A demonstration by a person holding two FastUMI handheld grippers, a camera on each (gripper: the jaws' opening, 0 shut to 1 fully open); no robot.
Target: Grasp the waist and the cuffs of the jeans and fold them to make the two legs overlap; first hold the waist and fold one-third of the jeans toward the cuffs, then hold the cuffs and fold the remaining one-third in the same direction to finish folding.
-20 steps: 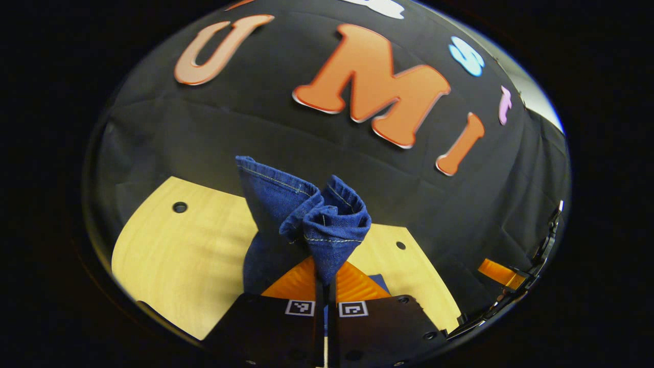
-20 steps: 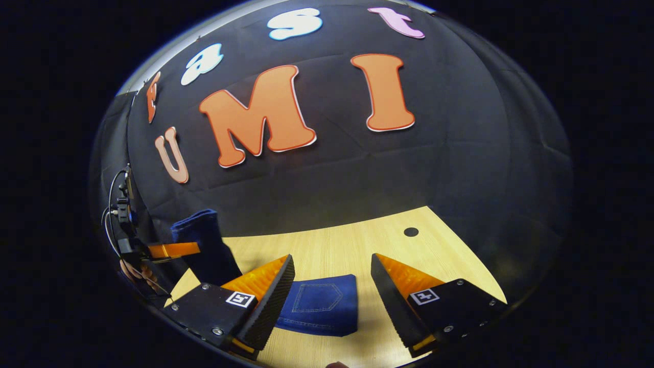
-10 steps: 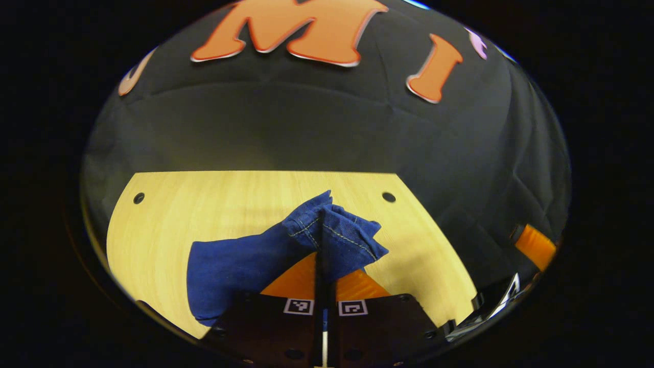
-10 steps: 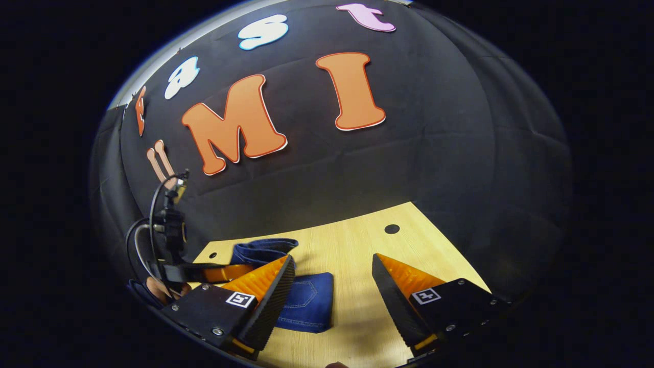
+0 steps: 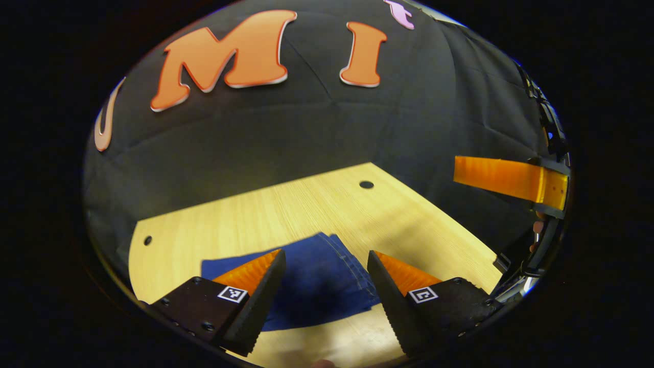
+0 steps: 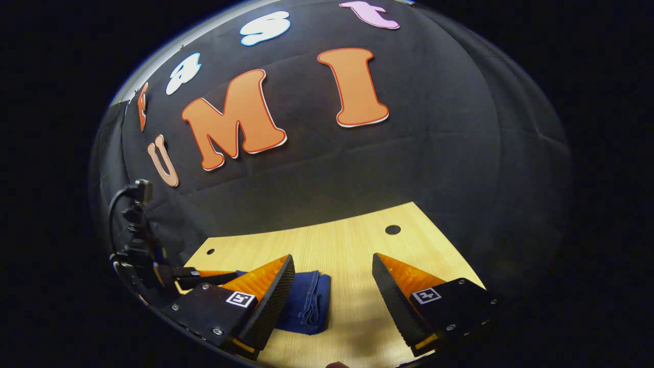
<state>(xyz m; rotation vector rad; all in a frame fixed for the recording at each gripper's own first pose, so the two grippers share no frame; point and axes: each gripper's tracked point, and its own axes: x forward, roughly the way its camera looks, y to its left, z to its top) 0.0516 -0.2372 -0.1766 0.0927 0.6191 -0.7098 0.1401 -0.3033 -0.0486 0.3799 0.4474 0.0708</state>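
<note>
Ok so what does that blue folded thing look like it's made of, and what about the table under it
The jeans look like dark blue denim: a matte woven cloth with pale stitched seams along the folded edges, seen in the right gripper view. The table looks like light wood or a wood-look laminate, smooth with fine straight grain lines and a faint sheen; which of the two I cannot tell.

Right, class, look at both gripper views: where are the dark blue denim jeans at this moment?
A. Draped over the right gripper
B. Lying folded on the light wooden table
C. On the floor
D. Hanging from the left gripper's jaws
B: the dark blue denim jeans lie flat and folded on the light wooden table, while the left gripper and right gripper both have open, empty jaws.
</note>
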